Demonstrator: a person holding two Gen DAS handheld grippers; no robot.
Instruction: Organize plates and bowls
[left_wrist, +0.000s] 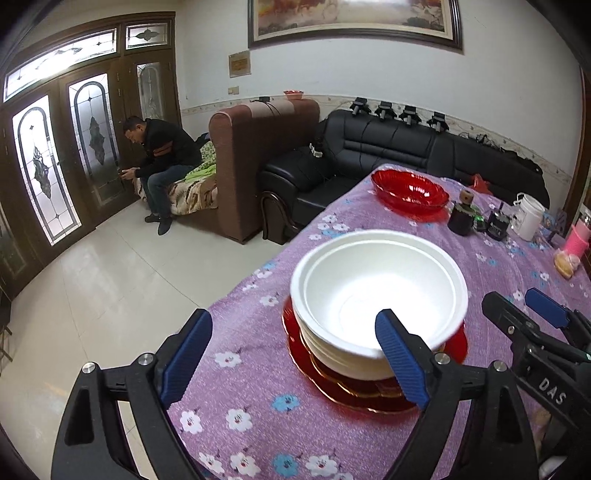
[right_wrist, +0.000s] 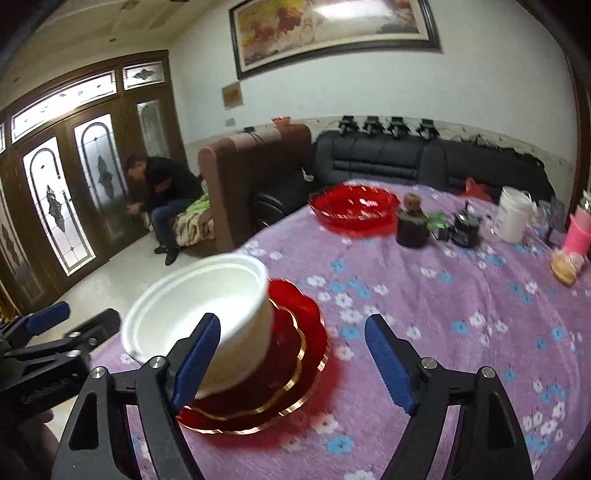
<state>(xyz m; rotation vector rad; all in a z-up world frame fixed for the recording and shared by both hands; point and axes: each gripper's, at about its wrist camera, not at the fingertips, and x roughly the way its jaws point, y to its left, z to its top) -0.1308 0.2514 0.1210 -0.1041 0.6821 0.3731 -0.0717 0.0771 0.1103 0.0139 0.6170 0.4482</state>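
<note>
While both my grippers hang spread wide and grasp nothing, the stack of white bowls (left_wrist: 376, 291) sits on the red plates (right_wrist: 280, 373) near the table's (left_wrist: 258, 417) front edge; my left gripper (left_wrist: 295, 354) frames it, my right gripper (right_wrist: 291, 362) hovers beside, and a red bowl (left_wrist: 408, 188) stands well beyond

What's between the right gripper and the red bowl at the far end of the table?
Nothing visible blocks it. From the right gripper, only bare cloth leads to the red bowl. The white bowls sit off to its left; the dark jar stands right of the bowl.
</note>
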